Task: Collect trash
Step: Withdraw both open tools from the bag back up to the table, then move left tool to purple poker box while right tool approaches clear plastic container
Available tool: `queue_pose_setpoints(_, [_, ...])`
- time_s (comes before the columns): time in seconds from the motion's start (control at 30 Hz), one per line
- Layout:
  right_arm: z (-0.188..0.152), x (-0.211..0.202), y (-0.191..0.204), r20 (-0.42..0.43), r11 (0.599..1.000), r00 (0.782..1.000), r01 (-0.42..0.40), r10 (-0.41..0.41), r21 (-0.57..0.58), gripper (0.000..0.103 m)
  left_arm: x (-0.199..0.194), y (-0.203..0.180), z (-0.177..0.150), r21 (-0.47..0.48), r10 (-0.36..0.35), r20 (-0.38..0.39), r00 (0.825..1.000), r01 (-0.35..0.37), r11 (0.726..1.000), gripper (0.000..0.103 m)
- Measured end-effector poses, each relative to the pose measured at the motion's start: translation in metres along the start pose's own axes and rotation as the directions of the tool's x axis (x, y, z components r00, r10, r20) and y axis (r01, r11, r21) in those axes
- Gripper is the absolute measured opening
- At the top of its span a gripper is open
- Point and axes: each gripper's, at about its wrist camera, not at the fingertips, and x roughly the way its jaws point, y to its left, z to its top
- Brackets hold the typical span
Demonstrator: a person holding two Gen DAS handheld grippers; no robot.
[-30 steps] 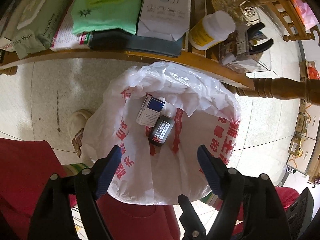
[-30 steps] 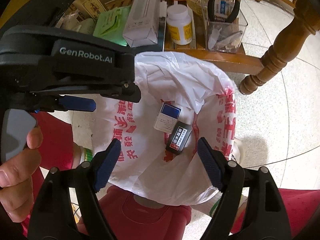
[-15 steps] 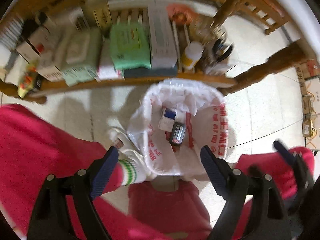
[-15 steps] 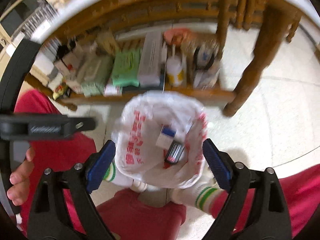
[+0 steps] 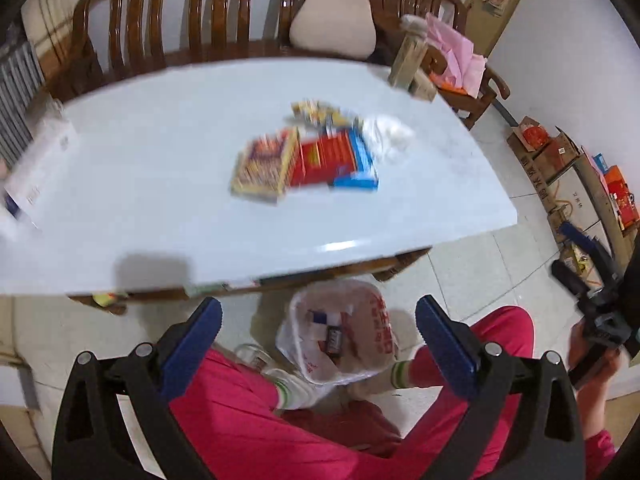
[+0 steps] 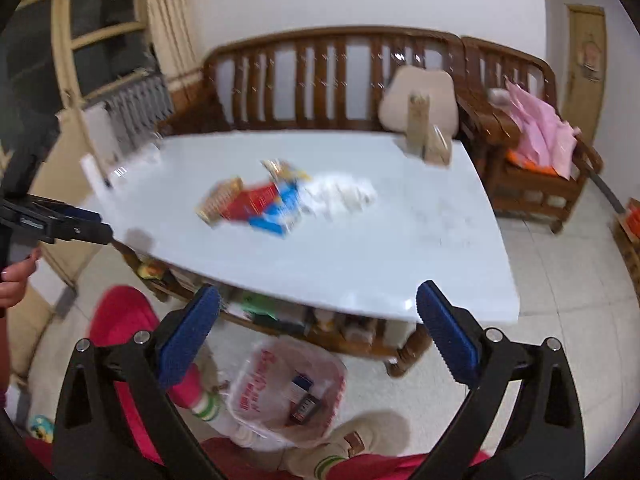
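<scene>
Left gripper (image 5: 318,336): jaws wide apart, just been opening, nothing between the pads; tilted down over the floor, in front of the tabletop edge.
Right gripper (image 6: 318,332): jaws likewise spread to full width, just been opening, empty.
White plastic bag (image 5: 340,340), red lettering, mouth open: on the floor just below the near tabletop edge, between the person's socked feet. Inside: small white-and-blue box (image 6: 301,385) and dark box (image 6: 307,407), touching one another.
Tabletop (image 5: 140,184), pale and glossy. Near its middle, a blurred cluster of trash: yellow-patterned packet (image 5: 264,166), red packet (image 5: 326,156) beside it, blue-edged box (image 5: 360,164) against the red one, a yellow wrapper (image 5: 320,114) behind, crumpled white plastic (image 5: 390,134) at the right end of the cluster. Exact overlap not discernible through the blur.
White carton (image 5: 36,172) at the left tabletop edge. Beige upright carton (image 6: 418,126) at the far right corner.
Wooden slatted bench (image 6: 320,76) behind the tabletop, beige cushion (image 6: 420,100) on it; pink cloth (image 6: 536,128) on the adjoining wooden armchair.
Lower shelf under the tabletop, contents too blurred to list.
Red trouser legs (image 5: 240,412) at bottom of both views.
</scene>
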Motion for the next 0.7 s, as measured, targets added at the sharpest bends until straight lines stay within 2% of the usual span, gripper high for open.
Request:
queue_pose_setpoints(0.07, [0.021, -0.017, -0.005, 0.035, 1.0, 0.999, -0.014, 0.014, -0.003, 0.096, -0.016, -0.001, 0.009, 0.025, 0.006, 0.011, 1.0, -0.006, 1.0, 0.095])
queue_pose_setpoints(0.13, [0.04, -0.032, -0.009, 0.077, 1.0, 0.997, -0.011, 0.011, -0.005, 0.096, -0.032, -0.001, 0.021, 0.044, -0.031, 0.003, 1.0, 0.031, 0.999, 0.095])
queue_pose_setpoints(0.37, [0.098, -0.073, -0.03, 0.174, 0.999, 0.984, -0.041, 0.039, 0.007, 0.096, -0.05, -0.003, 0.055, 0.075, -0.098, -0.017, 0.995, 0.099, 0.992, 0.095])
queue_pose_setpoints(0.7, [0.146, -0.062, -0.032, 0.202, 0.998, 0.978, -0.048, 0.055, -0.037, 0.096, -0.034, -0.003, 0.097, 0.11, -0.106, -0.081, 0.991, 0.114, 0.987, 0.095])
